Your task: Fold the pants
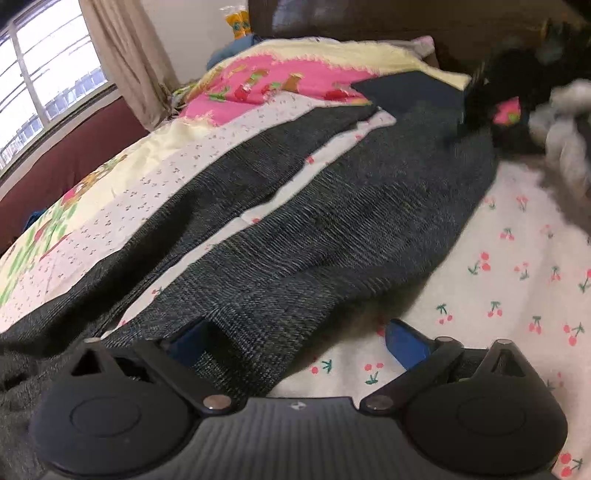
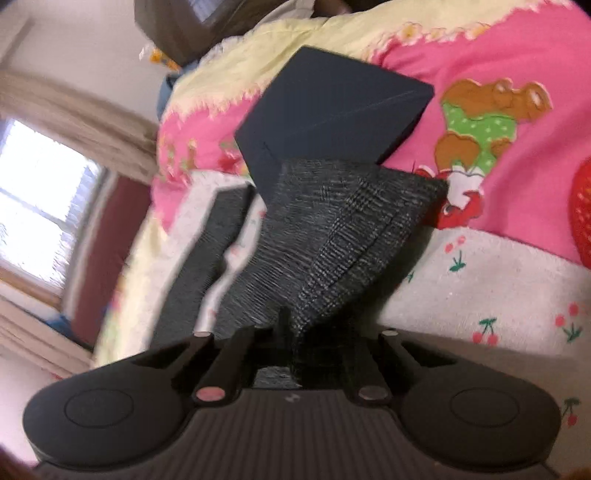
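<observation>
Dark grey woven pants (image 1: 295, 221) lie spread on a blanket with a cherry print (image 1: 517, 266), both legs running away from me. My left gripper (image 1: 295, 339) hangs low over their near end. Its blue fingers (image 1: 406, 343) stand wide apart, and the cloth's edge lies over the left one and between them without being pinched. In the right wrist view my right gripper (image 2: 295, 350) is shut on a bunched fold of the pants (image 2: 351, 240), lifting it off the blanket (image 2: 480, 295). From the left wrist view it shows as a black blur (image 1: 476, 99) at the far end.
A flat dark navy object (image 2: 332, 110) rests on the pink part of the blanket just past the pants. A window (image 1: 44, 74) and a beige curtain (image 1: 125, 55) are at the left, and a brown headboard (image 1: 369, 18) at the back. A blurred grey sleeve (image 1: 561, 140) is at the right.
</observation>
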A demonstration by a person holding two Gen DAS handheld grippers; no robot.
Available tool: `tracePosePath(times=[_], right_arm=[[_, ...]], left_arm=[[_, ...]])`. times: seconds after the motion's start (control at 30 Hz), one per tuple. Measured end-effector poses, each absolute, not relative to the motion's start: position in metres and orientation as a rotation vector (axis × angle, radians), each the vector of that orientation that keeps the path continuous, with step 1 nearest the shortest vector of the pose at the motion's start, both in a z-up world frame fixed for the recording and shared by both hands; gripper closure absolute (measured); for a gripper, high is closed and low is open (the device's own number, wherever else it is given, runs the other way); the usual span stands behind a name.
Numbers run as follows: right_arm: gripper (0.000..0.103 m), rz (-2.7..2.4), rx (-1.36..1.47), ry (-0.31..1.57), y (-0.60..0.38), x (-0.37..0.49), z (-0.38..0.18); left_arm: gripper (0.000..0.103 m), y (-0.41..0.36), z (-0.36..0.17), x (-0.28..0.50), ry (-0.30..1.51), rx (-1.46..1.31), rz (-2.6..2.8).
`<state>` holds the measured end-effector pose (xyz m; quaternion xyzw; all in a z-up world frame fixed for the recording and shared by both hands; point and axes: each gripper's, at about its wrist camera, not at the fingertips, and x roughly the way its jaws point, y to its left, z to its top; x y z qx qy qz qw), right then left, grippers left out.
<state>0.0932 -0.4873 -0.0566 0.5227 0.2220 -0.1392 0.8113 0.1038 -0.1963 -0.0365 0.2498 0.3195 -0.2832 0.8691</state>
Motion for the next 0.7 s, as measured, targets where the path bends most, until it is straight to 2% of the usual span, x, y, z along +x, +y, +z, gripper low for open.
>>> tracePosePath(times=[0.03,0.17,0.2,0.23,0.33,0.43,0.47,0.5,0.57,0.63,0.7], right_arm=[[0.098,-0.291,1.128,0.439,-0.493,0.085,-0.052],[0.098,-0.257,1.093,0.422,-0.504,0.065,-0.031],[0.098,-0.250,1.073,0.424,-0.504,0.061,-0.026],[0.098,-0.252,1.056,0.432,-0.504,0.058,-0.023],[0.099,-0.344,0.988,0.495,-0.506,0.054,-0.032],[0.098,-0.396,0.927,0.664,-0.508,0.073,-0.058],[0.097,-0.398,0.926,0.647,-0.507,0.072,-0.055],[0.091,-0.402,0.911,0.627,-0.504,0.068,-0.046],[0.090,-0.440,0.822,0.594,-0.495,0.059,-0.027],[0.085,-0.487,0.660,0.583,-0.479,0.050,-0.005],[0.085,-0.452,0.469,0.566,-0.449,0.043,0.016]], left_arm=[[0.013,-0.199,-0.037,0.103,0.676,0.531,-0.611],[0.027,-0.221,-0.030,0.095,0.676,0.552,-0.687],[0.038,-0.226,-0.027,0.092,0.683,0.546,-0.722],[0.042,-0.230,-0.024,0.089,0.699,0.534,-0.759],[0.042,-0.237,-0.023,0.076,0.726,0.507,-0.828],[0.040,-0.232,-0.023,0.067,0.723,0.515,-0.840],[0.040,-0.224,-0.021,0.066,0.720,0.512,-0.830],[0.038,-0.216,-0.017,0.065,0.721,0.505,-0.815],[0.037,-0.188,-0.011,0.065,0.726,0.502,-0.763],[0.036,-0.152,-0.009,0.065,0.732,0.514,-0.692],[0.036,-0.109,-0.006,0.065,0.749,0.527,-0.603]])
